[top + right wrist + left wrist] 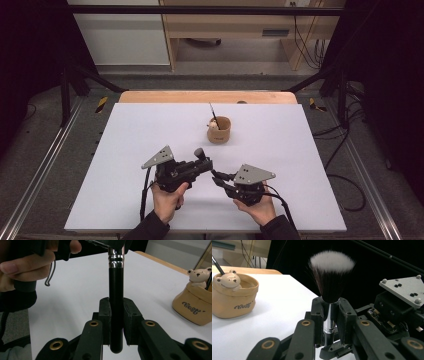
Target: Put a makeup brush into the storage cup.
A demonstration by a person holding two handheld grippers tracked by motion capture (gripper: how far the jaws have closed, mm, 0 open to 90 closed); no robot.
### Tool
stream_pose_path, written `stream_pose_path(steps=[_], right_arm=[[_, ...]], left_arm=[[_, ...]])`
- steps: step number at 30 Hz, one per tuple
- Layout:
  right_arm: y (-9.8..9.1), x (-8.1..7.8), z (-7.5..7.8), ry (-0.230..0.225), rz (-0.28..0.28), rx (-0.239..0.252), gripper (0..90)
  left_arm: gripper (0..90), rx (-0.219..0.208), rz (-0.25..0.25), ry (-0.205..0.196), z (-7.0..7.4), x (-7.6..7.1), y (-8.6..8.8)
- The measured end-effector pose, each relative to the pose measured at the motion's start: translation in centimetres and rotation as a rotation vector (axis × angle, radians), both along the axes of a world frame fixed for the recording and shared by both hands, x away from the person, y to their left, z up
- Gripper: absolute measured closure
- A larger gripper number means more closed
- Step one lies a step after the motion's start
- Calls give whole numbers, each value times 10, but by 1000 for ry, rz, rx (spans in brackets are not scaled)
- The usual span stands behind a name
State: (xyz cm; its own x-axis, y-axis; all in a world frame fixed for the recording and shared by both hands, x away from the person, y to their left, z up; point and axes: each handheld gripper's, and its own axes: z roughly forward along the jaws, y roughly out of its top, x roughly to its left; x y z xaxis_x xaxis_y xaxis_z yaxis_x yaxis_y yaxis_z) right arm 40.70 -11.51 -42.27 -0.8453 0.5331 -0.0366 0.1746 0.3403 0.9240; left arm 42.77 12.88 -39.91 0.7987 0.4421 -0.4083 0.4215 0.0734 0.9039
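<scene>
Step in hand: a two-gripper handover of the makeup brush (331, 287), judged from both grippers clamping it at once.
Left gripper (329, 315): jaws were narrow and closed on the brush at its silver ferrule (329, 320), just below the bristles.
Right gripper (116, 317): jaws were narrow and clamped on the black handle (116, 302) near its butt end.
Brush position: it was held clear of the white table (125, 150), between the two grippers at the near middle of the table, bristle head (199, 152) uppermost.
Bristles: white-tipped, dark at the base, fanned and untouched.
Holder cup (219, 129): a tan cup with a small bear figure (230, 280) on its rim stood farther back on the table, well apart from both grippers; a thin dark stick (213, 114) already leaned in it.
Hands: the left hand (167, 200) and right hand (257, 207) gripped the tools from below.
Next move, judged: one gripper must release before the other can carry the brush; the probable destination was the cup.
Risk, judged: releasing both grips together would drop the brush.
</scene>
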Motion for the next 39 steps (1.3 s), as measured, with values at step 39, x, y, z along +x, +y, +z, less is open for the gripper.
stream_pose_path(steps=[39], right_arm=[[3, 0, 7, 28, -49, 9, 703]], left_arm=[[772, 196, 32, -90, -1, -11, -21]])
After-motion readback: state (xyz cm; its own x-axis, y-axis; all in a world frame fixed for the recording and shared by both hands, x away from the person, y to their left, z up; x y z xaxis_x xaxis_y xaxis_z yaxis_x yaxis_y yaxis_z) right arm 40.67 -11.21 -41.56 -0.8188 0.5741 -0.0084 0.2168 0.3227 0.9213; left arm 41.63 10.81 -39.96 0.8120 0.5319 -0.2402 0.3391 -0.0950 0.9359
